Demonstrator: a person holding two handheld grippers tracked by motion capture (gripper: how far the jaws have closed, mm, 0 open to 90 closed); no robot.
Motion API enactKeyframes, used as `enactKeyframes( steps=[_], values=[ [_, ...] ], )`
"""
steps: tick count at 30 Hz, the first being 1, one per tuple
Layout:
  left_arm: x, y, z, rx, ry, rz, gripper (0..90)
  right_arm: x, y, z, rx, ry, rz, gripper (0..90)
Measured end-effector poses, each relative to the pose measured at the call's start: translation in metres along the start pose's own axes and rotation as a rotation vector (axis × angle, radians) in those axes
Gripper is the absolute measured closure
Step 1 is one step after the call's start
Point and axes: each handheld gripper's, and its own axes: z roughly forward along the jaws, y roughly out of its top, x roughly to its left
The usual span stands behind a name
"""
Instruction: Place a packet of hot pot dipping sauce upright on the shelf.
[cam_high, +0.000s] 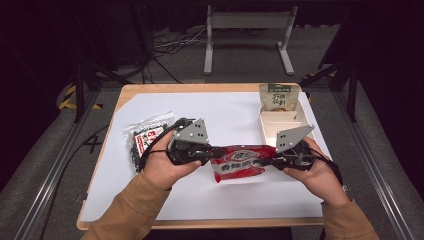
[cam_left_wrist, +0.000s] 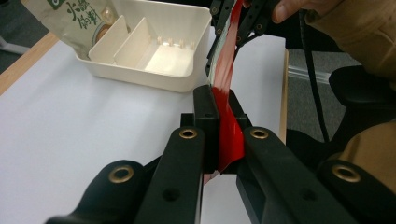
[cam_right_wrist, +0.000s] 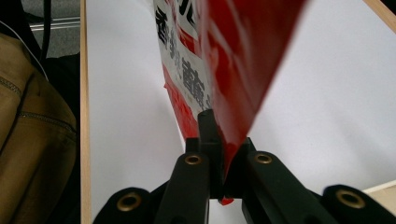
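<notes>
Desk: white sheet on the desk (cam_high: 150, 200), dark room behind.
Red packet (cam_high: 239, 162): held above desk centre.
Left gripper (cam_high: 209, 155): clamped on its left edge.
Right gripper (cam_high: 272, 161): clamped on the right edge.
Tip: keep both pinches firm, carry it level toward the far-right tray (cam_high: 280, 131).

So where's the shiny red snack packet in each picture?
High view: the shiny red plastic snack packet sits low in the middle, stretched between both hand-held grippers.
Left gripper view: right of centre, running up from the jaws.
Right gripper view: top middle, above the jaws.
Shared landmark: the white paper table cover.
</notes>
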Motion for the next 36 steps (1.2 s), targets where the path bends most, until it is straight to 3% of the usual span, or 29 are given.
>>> enactKeyframes(
  steps=[4, 13, 17, 20, 27, 36],
  values=[
    [-0.001, 0.000, 0.000, -0.010, -0.002, -0.001, 89.6, 0.000, 0.001, -0.002, -0.014, -0.014, 0.002, 89.7],
    [0.002, -0.003, -0.001, -0.024, -0.010, -0.024, 87.0, -0.001, 0.002, -0.004, -0.011, 0.003, 0.016, 89.9],
    [0.005, -0.008, 0.001, -0.051, -0.024, -0.058, 74.0, -0.002, 0.003, -0.010, -0.009, 0.009, 0.020, 90.0],
    [0.005, -0.013, 0.002, -0.065, -0.031, -0.062, 65.2, -0.002, 0.005, -0.014, -0.015, 0.011, 0.024, 90.0],
    [0.009, -0.027, -0.002, -0.081, 0.024, -0.060, 45.5, -0.008, 0.011, -0.026, -0.022, 0.025, 0.025, 90.0],
    [0.017, -0.049, -0.013, -0.103, 0.071, -0.108, 40.3, -0.017, 0.020, -0.041, -0.016, 0.015, 0.021, 89.9]
  ],
)
